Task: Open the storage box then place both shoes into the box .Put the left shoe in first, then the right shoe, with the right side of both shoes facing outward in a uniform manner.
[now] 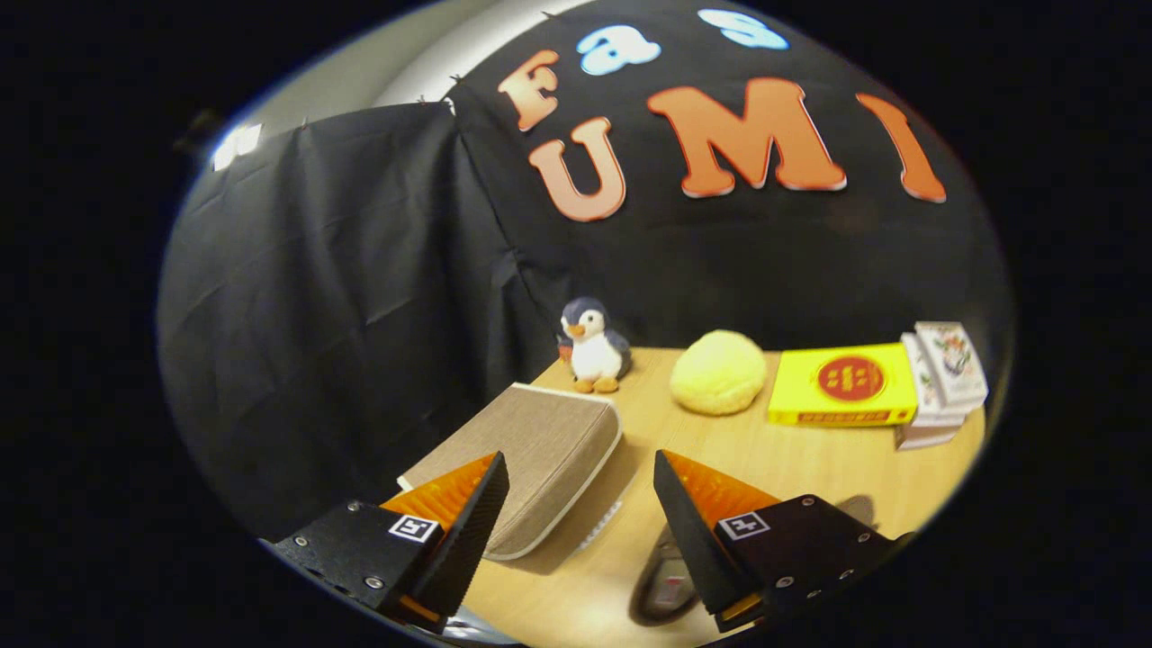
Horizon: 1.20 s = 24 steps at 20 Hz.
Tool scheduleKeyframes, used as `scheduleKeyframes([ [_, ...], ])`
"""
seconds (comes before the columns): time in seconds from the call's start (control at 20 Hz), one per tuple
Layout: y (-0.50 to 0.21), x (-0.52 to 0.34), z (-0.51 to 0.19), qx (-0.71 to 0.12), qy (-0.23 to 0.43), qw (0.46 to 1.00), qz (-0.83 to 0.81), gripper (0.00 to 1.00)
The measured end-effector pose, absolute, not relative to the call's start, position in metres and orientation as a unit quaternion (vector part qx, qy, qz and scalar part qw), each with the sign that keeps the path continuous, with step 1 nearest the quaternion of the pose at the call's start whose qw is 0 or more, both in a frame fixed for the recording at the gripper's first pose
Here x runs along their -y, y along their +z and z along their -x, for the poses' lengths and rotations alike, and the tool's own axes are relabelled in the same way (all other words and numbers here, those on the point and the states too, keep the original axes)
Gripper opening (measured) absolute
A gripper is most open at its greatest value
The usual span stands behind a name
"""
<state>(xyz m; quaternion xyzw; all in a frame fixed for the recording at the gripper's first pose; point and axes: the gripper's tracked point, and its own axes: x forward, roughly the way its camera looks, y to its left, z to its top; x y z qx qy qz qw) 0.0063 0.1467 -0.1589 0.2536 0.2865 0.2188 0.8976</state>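
A beige fabric storage box (531, 436) with a white edge lies on the wooden table (810, 472), its lid down. It sits just ahead of my left finger and reaches partly between the two fingers. My gripper (580, 459) hovers above the table, open, with nothing held. Low down, beside the inner face of my right finger, the dark opening of a shoe (664, 589) shows; the finger hides most of it. A short white zip or trim strip (601, 526) lies on the table by the box's near corner.
At the back of the table stand a small penguin plush (592, 346), a pale yellow round lump (718, 371), a flat yellow carton (844, 385) and a stack of white packets (940, 382). Black cloth walls close off the left and the back.
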Motion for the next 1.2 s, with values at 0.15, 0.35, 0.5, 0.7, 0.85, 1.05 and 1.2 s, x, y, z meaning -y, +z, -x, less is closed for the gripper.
scheduleKeyframes([
  [0.15, -0.175, -0.166, -0.006, -0.317, 0.244, 0.869, -0.292, 0.97],
  [0.35, -0.205, -0.188, -0.004, -0.372, 0.256, 0.82, -0.351, 0.97],
  [0.5, -0.223, -0.204, -0.011, -0.391, 0.258, 0.795, -0.385, 0.97],
  [0.7, -0.231, -0.224, -0.01, -0.408, 0.286, 0.747, -0.439, 0.97],
  [0.85, -0.245, -0.235, -0.014, -0.422, 0.294, 0.73, -0.45, 0.97],
  [1.05, -0.258, -0.249, -0.011, -0.438, 0.304, 0.703, -0.471, 0.97],
  [1.2, -0.258, -0.253, -0.012, -0.44, 0.307, 0.684, -0.494, 0.97],
])
